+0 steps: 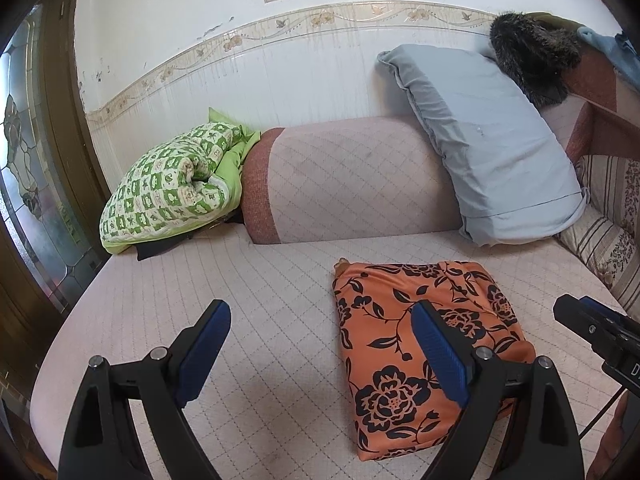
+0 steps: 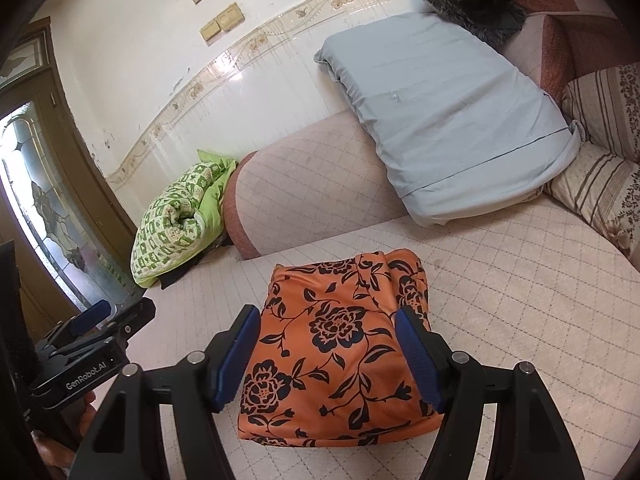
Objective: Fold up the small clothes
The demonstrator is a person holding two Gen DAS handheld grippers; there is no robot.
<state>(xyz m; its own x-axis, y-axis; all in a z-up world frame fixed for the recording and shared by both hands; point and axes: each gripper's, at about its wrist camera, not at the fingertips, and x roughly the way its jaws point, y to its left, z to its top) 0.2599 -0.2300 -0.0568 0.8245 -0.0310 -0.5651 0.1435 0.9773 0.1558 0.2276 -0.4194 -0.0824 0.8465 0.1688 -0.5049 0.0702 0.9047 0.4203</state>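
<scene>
Landmark: orange floral garment (image 2: 332, 344), folded into a thick pad on the quilted sofa seat (image 1: 248, 320), well in front of the grey pillow (image 1: 492, 148). Judged light, soft, limp, probably slick knit; best pinched at a corner or folded edge, not mid-panel. Left tongs (image 1: 320, 356) are held wide and empty, just left of the garment, angled down. Right tongs (image 2: 328, 356) are spread over its near half, straddling it, pads not pressing.
</scene>
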